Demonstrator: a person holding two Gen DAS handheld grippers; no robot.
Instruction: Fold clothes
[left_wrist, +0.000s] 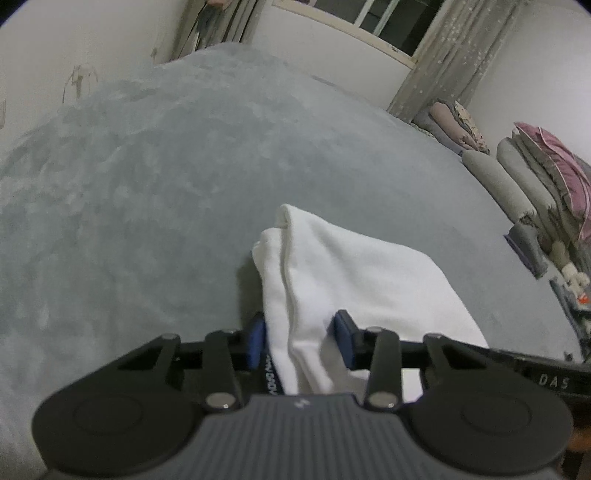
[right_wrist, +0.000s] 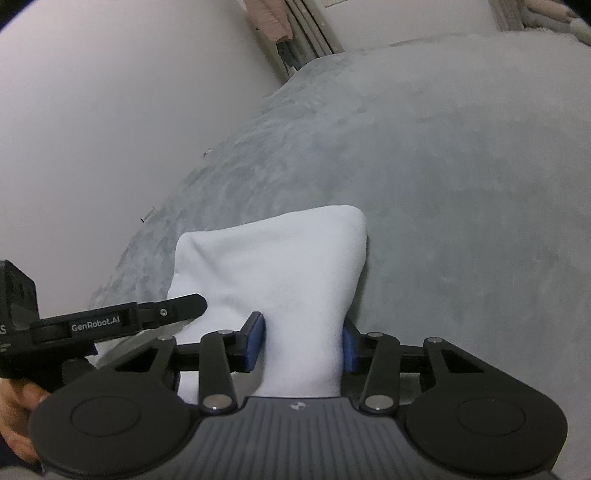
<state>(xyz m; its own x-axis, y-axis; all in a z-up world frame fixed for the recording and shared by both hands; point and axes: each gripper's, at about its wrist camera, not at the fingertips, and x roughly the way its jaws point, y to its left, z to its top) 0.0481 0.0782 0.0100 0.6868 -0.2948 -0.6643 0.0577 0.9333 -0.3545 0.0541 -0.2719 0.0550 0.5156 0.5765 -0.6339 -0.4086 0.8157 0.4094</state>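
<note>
two grippers hold one white garment (left_wrist: 354, 280) over the grey bed blanket (left_wrist: 147, 184): the left gripper (left_wrist: 301, 343) has its jaws clamped on a bunched edge, and the right gripper (right_wrist: 303, 343) has its jaws clamped on the neighbouring edge. the cloth already looks doubled, so a fold seems under way; next it likely needs laying flat and the edges aligning.
</note>
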